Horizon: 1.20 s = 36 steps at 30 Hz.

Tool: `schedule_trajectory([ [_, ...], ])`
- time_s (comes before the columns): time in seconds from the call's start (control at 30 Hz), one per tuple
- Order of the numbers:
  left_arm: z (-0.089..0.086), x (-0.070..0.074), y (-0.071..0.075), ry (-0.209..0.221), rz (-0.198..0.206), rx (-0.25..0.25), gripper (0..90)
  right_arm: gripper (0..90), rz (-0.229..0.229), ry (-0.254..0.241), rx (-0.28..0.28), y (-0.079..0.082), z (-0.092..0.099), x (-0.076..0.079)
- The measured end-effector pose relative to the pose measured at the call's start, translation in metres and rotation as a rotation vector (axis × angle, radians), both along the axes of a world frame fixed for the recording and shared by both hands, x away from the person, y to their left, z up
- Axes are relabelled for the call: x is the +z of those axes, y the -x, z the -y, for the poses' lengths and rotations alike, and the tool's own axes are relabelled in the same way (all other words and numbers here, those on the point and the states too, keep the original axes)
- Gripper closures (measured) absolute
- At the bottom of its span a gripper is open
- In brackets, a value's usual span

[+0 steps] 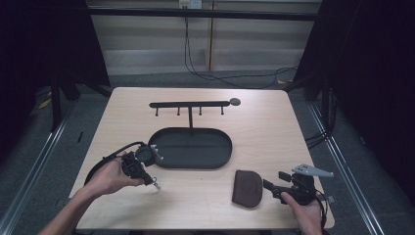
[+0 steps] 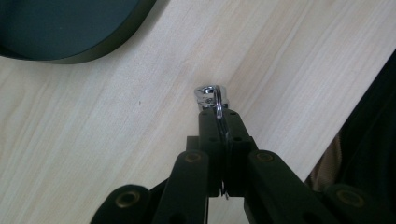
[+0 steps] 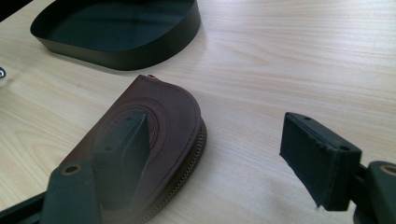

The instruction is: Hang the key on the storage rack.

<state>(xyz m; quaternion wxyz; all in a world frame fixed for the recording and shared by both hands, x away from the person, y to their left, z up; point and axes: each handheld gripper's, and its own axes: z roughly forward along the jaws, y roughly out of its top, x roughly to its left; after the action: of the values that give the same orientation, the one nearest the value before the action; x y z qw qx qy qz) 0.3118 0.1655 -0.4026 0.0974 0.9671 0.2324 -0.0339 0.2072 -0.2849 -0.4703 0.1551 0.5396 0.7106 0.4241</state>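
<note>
Left hand-held gripper (image 1: 155, 185) first: its jaws are pinched tight on a shiny metal key ring (image 2: 213, 97), the chrome bit poking out past the tips, the thin ring caught between the pads. In the high view that ring (image 1: 156, 186) sits right at the jaw tips, at about seven o'clock on the pale wood surface (image 1: 264, 122), just off the near-left edge of the oval black tray (image 1: 221, 159). Whether it touches the wood, I can't tell.

Over to the right hand-held gripper (image 1: 273, 182), down at five o'clock: jaws wide apart, gripping nothing. One jaw stands in front of a brown leather pouch (image 3: 159, 121), the other over bare wood to its side. The pouch (image 1: 247, 187) lies flat, zip edge showing, just left of that gripper and at six o'clock from the tray's right end.

Further out, at twelve o'clock, a black hook rack (image 1: 190, 105) rises on a post from the tray's far rim.
</note>
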Motion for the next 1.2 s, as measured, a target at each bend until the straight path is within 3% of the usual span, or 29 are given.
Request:
schedule_trajectory([
  [0.1,-0.002,0.004,-0.002,0.007,0.012,0.006,89.2,23.8,0.001,0.002,0.001,0.000,0.000,0.000],
  [0.13,-0.004,0.005,-0.004,0.005,-0.009,0.003,89.1,23.8,0.001,0.001,0.000,0.000,0.000,0.000],
  [0.27,-0.008,0.008,-0.007,-0.006,-0.028,0.028,89.1,23.7,-0.002,-0.004,0.003,0.000,0.000,-0.001],
  [0.7,-0.014,0.032,-0.014,-0.040,-0.004,0.042,89.0,23.5,-0.004,-0.003,0.011,0.000,0.000,-0.001],
  [0.87,-0.012,0.042,-0.019,-0.019,0.011,0.043,89.1,23.3,-0.011,-0.004,0.011,-0.001,0.000,-0.001],
  [1.0,-0.011,0.049,-0.021,-0.042,0.019,0.034,89.1,23.3,-0.012,-0.005,0.011,-0.001,0.000,-0.001],
  [1.1,-0.010,0.054,-0.022,-0.033,0.039,0.049,89.1,23.3,-0.013,-0.003,0.012,-0.001,0.000,-0.001],
  [1.2,-0.010,0.057,-0.026,-0.032,0.026,0.036,89.1,23.3,-0.013,-0.003,0.012,-0.001,0.000,-0.002],
])
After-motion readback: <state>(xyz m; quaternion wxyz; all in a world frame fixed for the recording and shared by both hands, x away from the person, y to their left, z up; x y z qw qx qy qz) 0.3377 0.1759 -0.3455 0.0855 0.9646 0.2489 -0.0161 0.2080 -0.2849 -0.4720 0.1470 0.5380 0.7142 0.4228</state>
